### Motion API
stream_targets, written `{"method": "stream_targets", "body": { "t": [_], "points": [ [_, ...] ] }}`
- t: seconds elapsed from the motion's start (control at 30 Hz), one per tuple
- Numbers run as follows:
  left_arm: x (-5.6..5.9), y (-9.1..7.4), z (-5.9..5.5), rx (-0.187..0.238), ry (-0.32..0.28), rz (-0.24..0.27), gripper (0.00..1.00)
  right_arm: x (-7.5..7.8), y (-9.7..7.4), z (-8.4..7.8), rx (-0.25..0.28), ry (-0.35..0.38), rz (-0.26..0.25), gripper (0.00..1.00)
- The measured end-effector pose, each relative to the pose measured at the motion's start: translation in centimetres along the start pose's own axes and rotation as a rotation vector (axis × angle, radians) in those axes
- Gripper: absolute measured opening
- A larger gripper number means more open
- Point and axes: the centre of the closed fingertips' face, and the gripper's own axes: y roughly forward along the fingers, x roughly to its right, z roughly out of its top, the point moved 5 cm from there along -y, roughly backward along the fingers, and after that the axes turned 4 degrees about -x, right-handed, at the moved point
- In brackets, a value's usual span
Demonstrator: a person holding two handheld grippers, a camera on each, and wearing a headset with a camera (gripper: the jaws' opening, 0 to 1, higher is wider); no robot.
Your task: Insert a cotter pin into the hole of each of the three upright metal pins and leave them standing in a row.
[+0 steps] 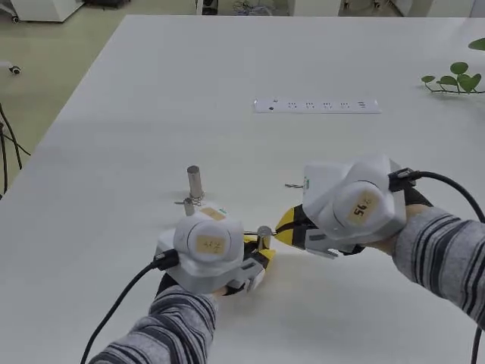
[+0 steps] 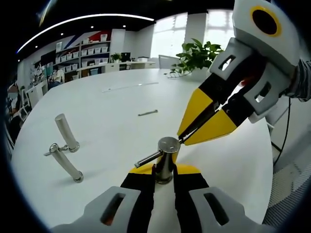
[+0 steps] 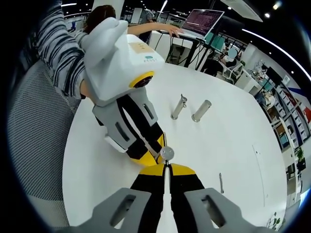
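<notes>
Striped grey sleeves [image 1: 447, 250], white left gripper [image 2: 164, 171] and right gripper [image 3: 166, 168], yellow-black jaws, black cables [image 1: 114, 311]

Two metal pins [image 1: 195, 180] stand just ahead; table [image 1: 227, 61] beyond offers room

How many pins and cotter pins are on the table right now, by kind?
Metal pins: 3. One is in the left gripper; two stand further off.
Cotter pins: 3. One is held by the right gripper and is in the gripped pin; one is in a standing pin; one is loose.
Total: 6
</notes>
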Motion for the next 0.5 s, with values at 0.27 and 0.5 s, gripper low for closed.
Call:
{"method": "stream_targets", "body": {
  "t": [0.27,0.5],
  "points": [
    [-0.2,-0.3,-0.2,-0.011,-0.002,-0.008,0.18,0.1,0.3,0.4,0.037,0.101,0.023,0.11],
    [-0.4,-1.1,-0.4,-0.014,0.006,-0.008,0.26,0.1,1.3,0.8,0.062,0.186,0.069,0.14]
  ]
}}
